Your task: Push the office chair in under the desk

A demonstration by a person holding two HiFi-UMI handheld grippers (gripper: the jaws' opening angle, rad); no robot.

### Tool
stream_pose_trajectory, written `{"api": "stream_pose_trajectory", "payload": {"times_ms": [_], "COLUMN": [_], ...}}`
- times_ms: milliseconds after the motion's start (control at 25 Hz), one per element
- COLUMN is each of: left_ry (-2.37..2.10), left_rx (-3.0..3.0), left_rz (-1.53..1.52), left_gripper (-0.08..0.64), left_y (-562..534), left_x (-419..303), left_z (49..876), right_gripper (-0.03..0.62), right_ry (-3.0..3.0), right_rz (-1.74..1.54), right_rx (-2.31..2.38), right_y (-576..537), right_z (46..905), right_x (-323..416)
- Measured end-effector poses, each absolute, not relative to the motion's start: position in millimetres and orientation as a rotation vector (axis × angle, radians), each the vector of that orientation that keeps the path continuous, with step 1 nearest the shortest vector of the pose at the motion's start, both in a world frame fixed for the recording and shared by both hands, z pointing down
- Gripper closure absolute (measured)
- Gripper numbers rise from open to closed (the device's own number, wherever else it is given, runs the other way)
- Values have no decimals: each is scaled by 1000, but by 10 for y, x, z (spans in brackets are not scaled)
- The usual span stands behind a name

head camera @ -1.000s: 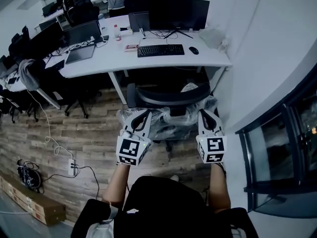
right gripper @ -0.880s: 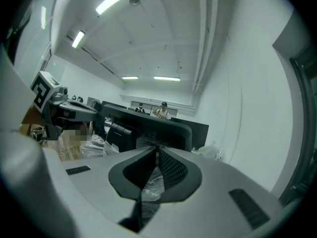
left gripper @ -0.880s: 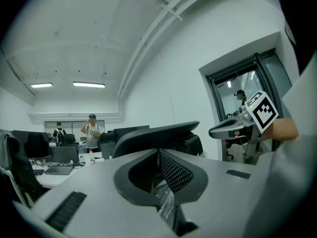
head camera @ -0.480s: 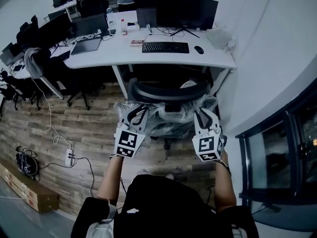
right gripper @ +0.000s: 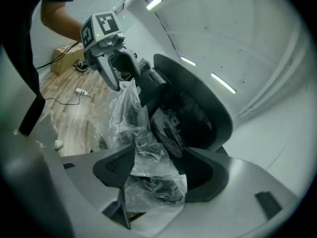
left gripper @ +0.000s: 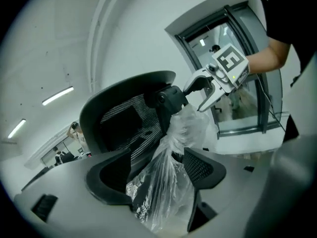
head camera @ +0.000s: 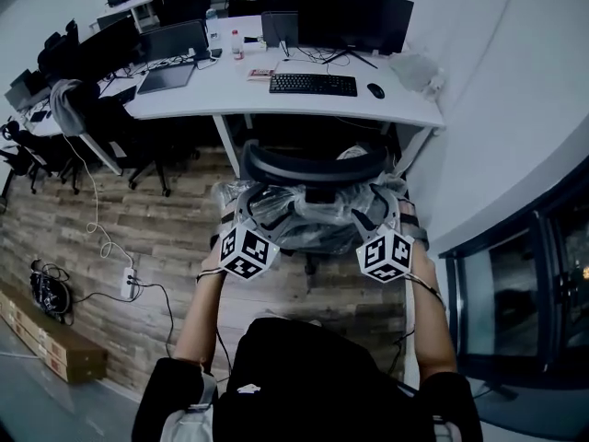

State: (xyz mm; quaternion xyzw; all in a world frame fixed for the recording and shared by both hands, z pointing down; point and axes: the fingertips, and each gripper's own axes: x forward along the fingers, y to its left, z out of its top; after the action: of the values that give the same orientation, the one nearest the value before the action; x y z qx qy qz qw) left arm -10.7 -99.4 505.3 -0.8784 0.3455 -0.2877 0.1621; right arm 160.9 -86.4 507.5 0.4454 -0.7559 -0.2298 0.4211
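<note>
At the front edge of the desk (head camera: 230, 95): office chair (head camera: 313, 166), not yet tucked.
Left gripper (head camera: 243, 212), right gripper (head camera: 374, 215): jaws just opened wide, plastic wrap (left gripper: 171, 177) between, ungripped.
Push: both sides evenly, straight in.

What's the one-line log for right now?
left hand-held gripper: jaws just opened, wrapped office chair between | right hand-held gripper: likewise | office chair: at desk edge

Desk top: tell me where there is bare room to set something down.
Bare: the desk strip along its near edge in front of the keyboard, and the patch between keyboard and laptop. Crowded: the back edge under the monitor, with cables and a bottle.
</note>
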Motion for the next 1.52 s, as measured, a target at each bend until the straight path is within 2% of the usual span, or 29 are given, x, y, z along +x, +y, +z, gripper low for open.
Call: {"api": "stream_pose_trajectory", "payload": {"times_ms": [200,600,840,960,1520], "left_ry": [848,698,713,765,724], "left_rx": [-2353,-2172,-2106,-2062,-2014], "left_rz": [-964,-1229,-1260,-1286,-1293], "left_gripper": [196,195,196,235,235], "left_y": [-1079,-1268,-1425,-1520,-1570], "left_x": [1,101,112,116,138], "left_z": [5240,5567,5611,5618,5654], "right_gripper": [290,273,275,275,275], "right_ry": [-1882,-1788,-1750,-1737,-1678], "right_rz": [-565,-634,-641,-657,-664], "right_rx": [1007,848,857,880,854], "right_y": [-1013,-1290,-1434,-1481,-1512], "right_z": [5285,5516,5675,5719,5719], "right_x": [1574,1537,1504,1484,1462]}}
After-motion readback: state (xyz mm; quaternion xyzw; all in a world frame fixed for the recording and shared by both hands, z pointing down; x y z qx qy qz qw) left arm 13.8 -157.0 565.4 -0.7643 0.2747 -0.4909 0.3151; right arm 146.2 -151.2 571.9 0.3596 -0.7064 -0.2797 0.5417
